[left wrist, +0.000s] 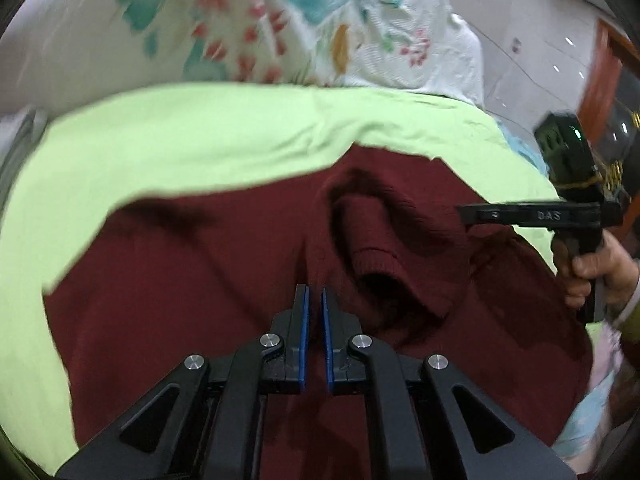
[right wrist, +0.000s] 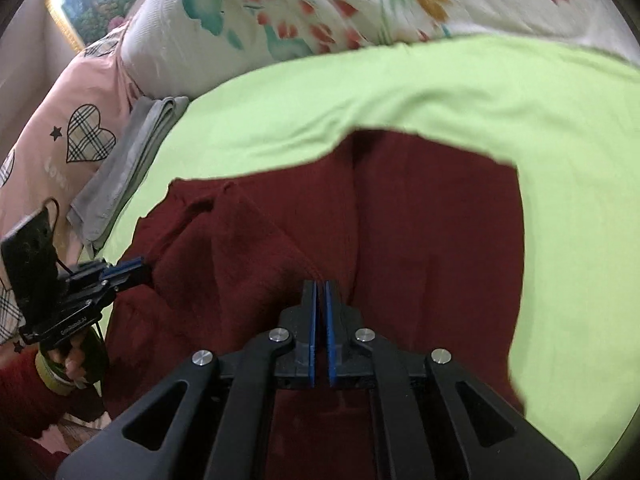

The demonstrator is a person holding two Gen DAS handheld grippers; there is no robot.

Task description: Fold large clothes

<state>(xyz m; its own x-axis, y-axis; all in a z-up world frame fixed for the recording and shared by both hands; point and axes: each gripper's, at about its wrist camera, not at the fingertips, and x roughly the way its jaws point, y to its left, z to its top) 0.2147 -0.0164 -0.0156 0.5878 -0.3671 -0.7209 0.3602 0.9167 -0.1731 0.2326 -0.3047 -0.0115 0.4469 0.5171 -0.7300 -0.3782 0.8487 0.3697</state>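
Observation:
A dark red knit sweater (left wrist: 200, 280) (right wrist: 420, 240) lies spread on a lime green sheet (left wrist: 200, 140) (right wrist: 400, 92). One sleeve with a ribbed cuff (left wrist: 376, 256) lies folded across its body. My left gripper (left wrist: 315, 294) is shut, and a ridge of the red knit runs up into its blue pads. In the right wrist view the left gripper (right wrist: 138, 268) pinches the sweater's left edge. My right gripper (right wrist: 321, 286) is shut too, with a fold of the sweater drawn to its tips. From the side, the right gripper (left wrist: 462, 216) meets raised red cloth.
A floral quilt (left wrist: 300, 20) (right wrist: 280, 12) is heaped along the far side of the sheet. Folded grey cloth (right wrist: 120, 168) and pink bedding with plaid hearts (right wrist: 60, 132) lie at the left. A person's hands (left wrist: 600, 268) (right wrist: 76, 360) hold the grippers. Tiled floor and wooden furniture (left wrist: 600, 80) show at the right.

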